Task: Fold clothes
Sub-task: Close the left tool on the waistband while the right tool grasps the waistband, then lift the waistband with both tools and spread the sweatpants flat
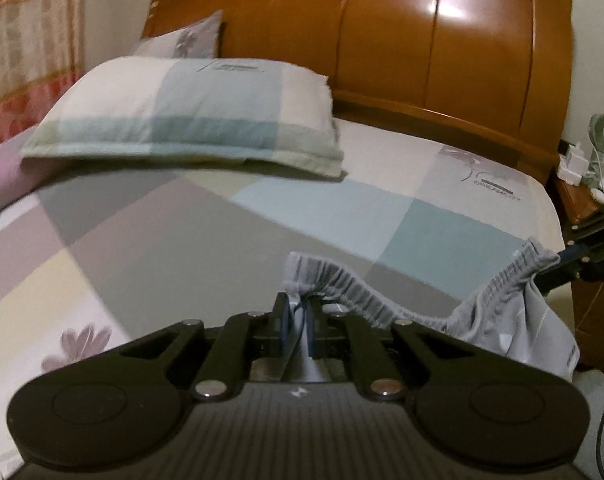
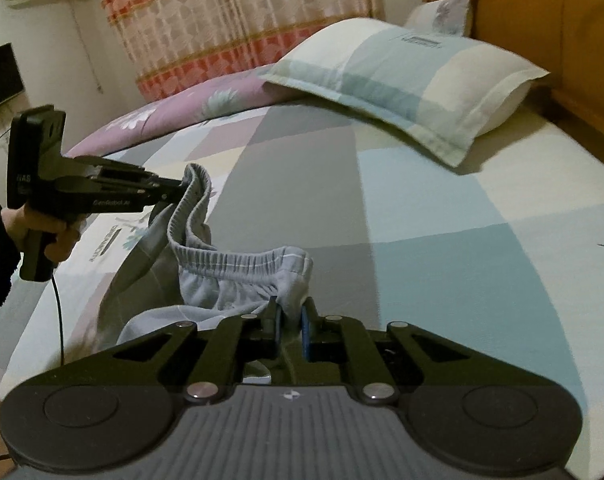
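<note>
A pair of light grey shorts [image 1: 498,308] with a ribbed elastic waistband hangs over the bed, stretched between both grippers. In the left wrist view, my left gripper [image 1: 297,316] is shut on one end of the waistband. At that view's right edge, my right gripper [image 1: 564,258] pinches the other end. In the right wrist view, my right gripper [image 2: 289,314] is shut on the waistband of the shorts [image 2: 237,272]. Farther left, a hand holds my left gripper [image 2: 181,190], which clamps the far end. The legs of the shorts droop below, partly hidden by the gripper bodies.
The bed has a pastel checked sheet [image 1: 181,232] and a matching pillow [image 1: 189,116] near the wooden headboard [image 1: 422,40]. A purple flowered quilt [image 2: 181,108] lies at the far side by the curtain [image 2: 229,12]. A nightstand with a small fan [image 1: 602,132] stands at the right.
</note>
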`<state>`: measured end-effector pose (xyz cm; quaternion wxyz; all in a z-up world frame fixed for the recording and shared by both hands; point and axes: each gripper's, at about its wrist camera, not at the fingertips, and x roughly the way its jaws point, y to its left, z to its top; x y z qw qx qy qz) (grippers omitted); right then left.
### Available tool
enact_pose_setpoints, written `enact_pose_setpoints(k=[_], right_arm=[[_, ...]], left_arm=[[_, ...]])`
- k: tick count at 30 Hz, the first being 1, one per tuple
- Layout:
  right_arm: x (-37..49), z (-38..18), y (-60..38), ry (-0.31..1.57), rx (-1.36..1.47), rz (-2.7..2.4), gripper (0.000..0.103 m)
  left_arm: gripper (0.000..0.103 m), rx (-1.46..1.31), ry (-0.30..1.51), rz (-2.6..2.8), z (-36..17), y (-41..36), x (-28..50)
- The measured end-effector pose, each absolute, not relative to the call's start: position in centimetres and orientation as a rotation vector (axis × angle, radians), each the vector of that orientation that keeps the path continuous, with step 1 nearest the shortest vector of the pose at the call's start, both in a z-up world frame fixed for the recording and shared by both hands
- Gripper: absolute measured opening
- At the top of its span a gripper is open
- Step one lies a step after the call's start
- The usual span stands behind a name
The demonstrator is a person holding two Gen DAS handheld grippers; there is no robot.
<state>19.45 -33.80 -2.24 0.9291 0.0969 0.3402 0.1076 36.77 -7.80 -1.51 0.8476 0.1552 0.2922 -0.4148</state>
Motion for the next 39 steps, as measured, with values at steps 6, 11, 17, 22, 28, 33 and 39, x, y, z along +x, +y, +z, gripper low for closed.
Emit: enact_pose_setpoints(k=[6, 11, 17, 22, 28, 33, 39], right_arm=[[18.1, -2.5, -36.9, 0.689, 0.200, 0.114, 0.011], [17.0, -3.3, -39.3, 0.698, 0.180, 0.047, 0.011], [16.0, -4.4, -42.0, 0.691, 0.158, -0.060, 0.011], [15.3, -5.0, -44.0, 0.686, 0.156, -0.138, 0.011], [14.7, -6.1, -45.4, 0.699, 0.159, -0.204, 0.011], [14.7, -7.6, -46.1, 0.739, 0.185, -0.230, 0.011], [14.8, -8.7, -46.3, 0.772, 0.207, -0.236, 0.011]], left_arm=[[0.006, 0.390, 0.598, -0.900, -0.8, -13.7, 37.9], [0.006, 0.446, 0.586, -0.938, -1.0, -19.6, 38.5], [0.006, 0.497, 0.576, -0.976, -1.9, -26.2, 38.9], [0.006, 0.537, 0.564, -1.009, -2.7, -31.3, 39.1], [0.006, 0.543, 0.571, -1.037, -4.4, -35.5, 39.2], [0.006, 0.582, 0.610, -1.037, -7.0, -37.2, 39.0], [0.013, 0.597, 0.641, -1.002, -8.1, -36.9, 38.9]])
